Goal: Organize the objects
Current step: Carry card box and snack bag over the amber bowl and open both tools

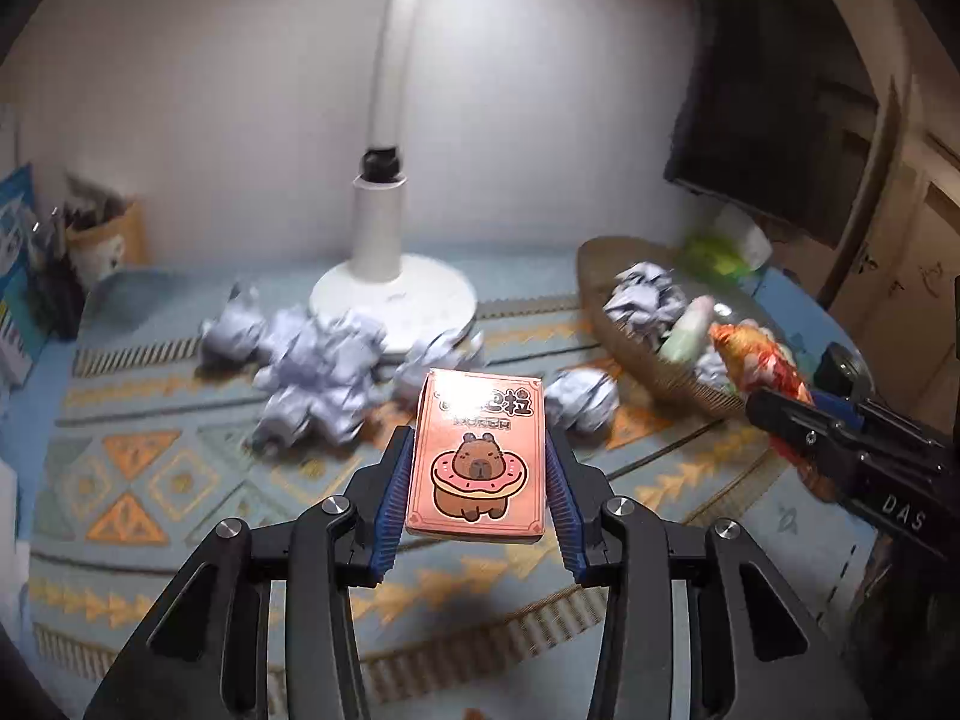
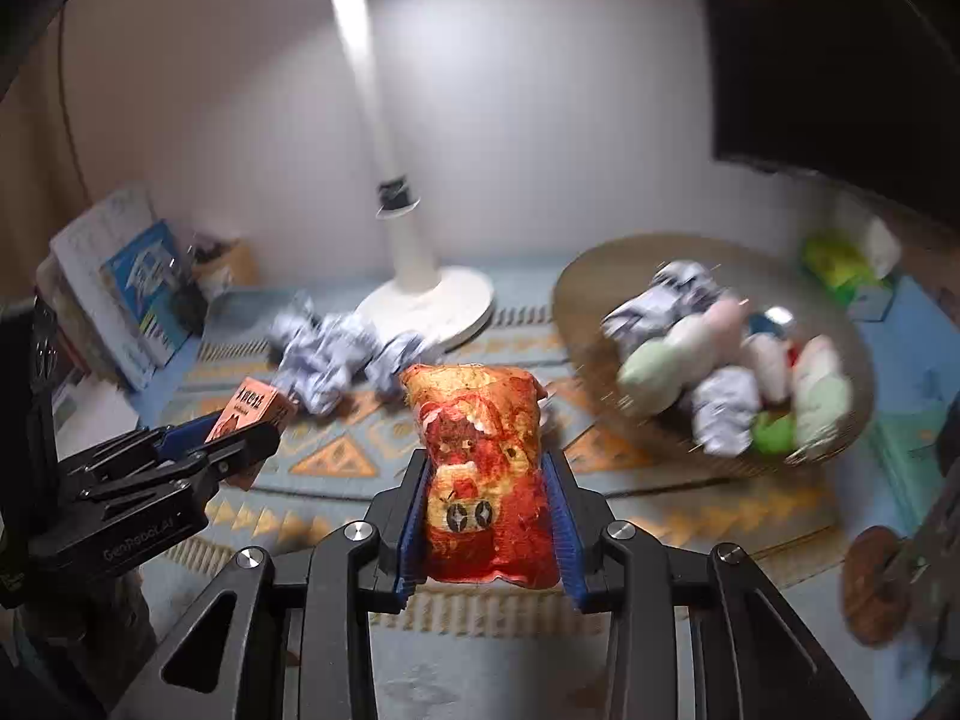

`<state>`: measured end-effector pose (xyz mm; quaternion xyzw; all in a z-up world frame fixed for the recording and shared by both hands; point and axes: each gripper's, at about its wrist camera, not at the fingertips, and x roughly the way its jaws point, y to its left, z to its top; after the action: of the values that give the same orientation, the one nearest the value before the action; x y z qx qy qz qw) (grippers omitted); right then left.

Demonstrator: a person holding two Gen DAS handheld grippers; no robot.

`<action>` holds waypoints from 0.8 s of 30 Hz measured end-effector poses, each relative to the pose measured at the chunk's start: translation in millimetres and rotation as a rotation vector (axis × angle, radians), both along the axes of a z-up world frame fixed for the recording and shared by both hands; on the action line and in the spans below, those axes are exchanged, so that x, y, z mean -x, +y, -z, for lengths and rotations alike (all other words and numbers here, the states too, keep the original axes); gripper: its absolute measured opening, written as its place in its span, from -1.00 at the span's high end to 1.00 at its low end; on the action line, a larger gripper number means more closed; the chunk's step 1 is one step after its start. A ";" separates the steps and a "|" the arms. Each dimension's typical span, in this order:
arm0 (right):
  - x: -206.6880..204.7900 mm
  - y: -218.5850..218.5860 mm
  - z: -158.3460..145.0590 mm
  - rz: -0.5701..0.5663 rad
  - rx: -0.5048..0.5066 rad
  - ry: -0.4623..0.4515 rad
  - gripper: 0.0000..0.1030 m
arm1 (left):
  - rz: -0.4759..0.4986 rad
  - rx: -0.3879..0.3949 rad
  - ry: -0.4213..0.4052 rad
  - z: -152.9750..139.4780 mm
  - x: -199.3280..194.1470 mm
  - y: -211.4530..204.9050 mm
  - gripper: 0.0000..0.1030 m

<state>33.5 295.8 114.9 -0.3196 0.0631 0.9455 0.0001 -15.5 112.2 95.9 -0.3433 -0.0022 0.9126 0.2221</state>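
Left gripper (image 1: 477,480) clamped pink card box (image 1: 478,456); right gripper (image 2: 487,516) pinched red snack bag (image 2: 486,474). Risk: soft bag slipping before basket (image 2: 576,276), upper right

Left tool (image 1: 480,468): we see black angular linkage arms, silver round screws at the pivots, ribbed blue pads.
Right tool (image 2: 492,510): we find the same black frame, silver screws, blue ribbed pads.
Markings: we read white "DAS" on the right tool's body, "GenRobot.AI" on the left's.
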 end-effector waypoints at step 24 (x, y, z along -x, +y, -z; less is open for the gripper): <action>60.1 102.5 -5.2 0.311 0.021 -0.020 0.10 | 0.212 -0.054 -0.025 -14.2 81.9 143.2 -0.35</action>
<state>-26.6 398.3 120.1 -0.3152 0.1215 0.9302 0.1439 -97.5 255.5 110.1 -0.3471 0.0068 0.8792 0.3264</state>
